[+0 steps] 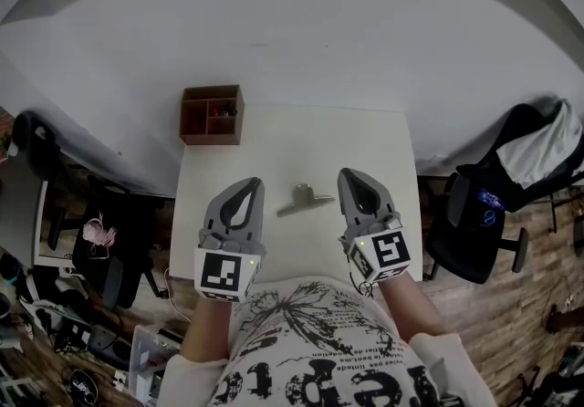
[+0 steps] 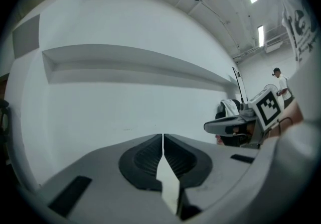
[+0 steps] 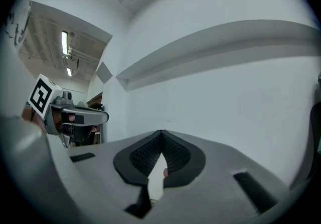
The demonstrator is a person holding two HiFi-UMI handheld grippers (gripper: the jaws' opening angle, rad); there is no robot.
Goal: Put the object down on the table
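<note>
One white table (image 1: 310, 145) fills the middle of the head view, set against a pale wall. Beside its right edge stands a black office chair (image 1: 488, 213) with a white cloth over its back, and another dark chair (image 1: 109, 245) stands off its left edge. Over the near half of the table the person holds the left gripper (image 1: 246, 191) and the right gripper (image 1: 354, 179) side by side, both pointing away toward the wall. Each gripper's own view shows its jaws pressed together with nothing between them, only the bare wall ahead. A brown wooden box (image 1: 212, 114) with open compartments sits at the table's far left corner. The gray metal object (image 1: 305, 199) lies flat on the tabletop, in the gap between the two grippers in the head view and gripped by neither.
</note>
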